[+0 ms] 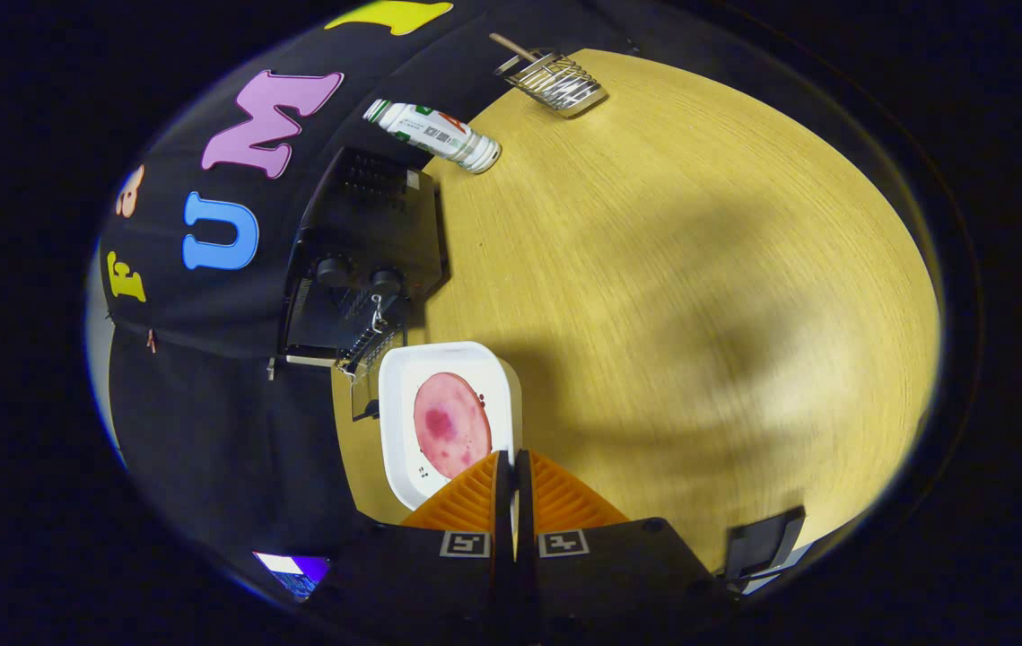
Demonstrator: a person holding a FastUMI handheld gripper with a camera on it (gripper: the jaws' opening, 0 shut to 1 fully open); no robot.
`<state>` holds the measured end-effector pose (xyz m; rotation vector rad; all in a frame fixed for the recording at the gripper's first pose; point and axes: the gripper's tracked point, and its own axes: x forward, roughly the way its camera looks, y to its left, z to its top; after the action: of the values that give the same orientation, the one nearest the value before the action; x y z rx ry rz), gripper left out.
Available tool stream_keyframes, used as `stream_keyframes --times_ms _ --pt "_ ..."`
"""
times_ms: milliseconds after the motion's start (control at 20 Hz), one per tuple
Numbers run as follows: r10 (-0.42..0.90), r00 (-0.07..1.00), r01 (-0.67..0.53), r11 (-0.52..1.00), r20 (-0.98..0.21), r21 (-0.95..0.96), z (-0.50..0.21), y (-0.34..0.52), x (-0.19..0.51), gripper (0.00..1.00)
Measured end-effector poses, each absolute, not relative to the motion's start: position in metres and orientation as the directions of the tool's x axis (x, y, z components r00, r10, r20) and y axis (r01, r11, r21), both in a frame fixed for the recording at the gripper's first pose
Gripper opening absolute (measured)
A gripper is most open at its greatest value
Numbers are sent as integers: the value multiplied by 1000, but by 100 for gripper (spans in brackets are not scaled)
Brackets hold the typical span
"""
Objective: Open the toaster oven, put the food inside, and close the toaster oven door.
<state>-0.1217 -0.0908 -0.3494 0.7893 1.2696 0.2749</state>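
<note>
- The gripper (511, 467) has its fingers nearly closed, only a thin slit between them, pinching the near rim of the white tray (403, 440). The rim's edge runs into the slit, so I judge both fingers press on it, though the contact itself is hidden.
- In the tray lies the food (451, 423), a round pink slice with darker red blotches, just ahead of the fingertips and slightly left of them.
- The oven (367, 260) stands beyond the tray, far and to the left, against the booth wall. Its door (365, 381) looks dropped open, with a wire rack showing at the mouth; the tray's far edge sits just beside that door.
- The step in hand appears to be carrying the tray into the oven. To do it well, keep the tray level so the slice does not slide, and line its far edge up with the opening before pushing.
- Bring it in above the door and onto the rack, not against the rack's front wire.
- A one-sided rim grip may let the tray sag or twist, so move slowly.
- A bottle (434, 135) and a wire basket (555, 82) sit farther off on the table (699, 269), well clear of the path.
</note>
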Motion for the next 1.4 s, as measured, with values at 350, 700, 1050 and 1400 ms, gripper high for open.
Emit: stream_keyframes --times_ms 350,700,1050,1400 --pt "650 300 228 661 -698 715 -309 2 -141 5" --pt "633 310 260 661 -709 704 -320 93 -141 5" --pt "530 422 386 630 -736 674 -333 156 -95 5" --pt "374 597 557 444 -710 702 -336 189 -21 5"
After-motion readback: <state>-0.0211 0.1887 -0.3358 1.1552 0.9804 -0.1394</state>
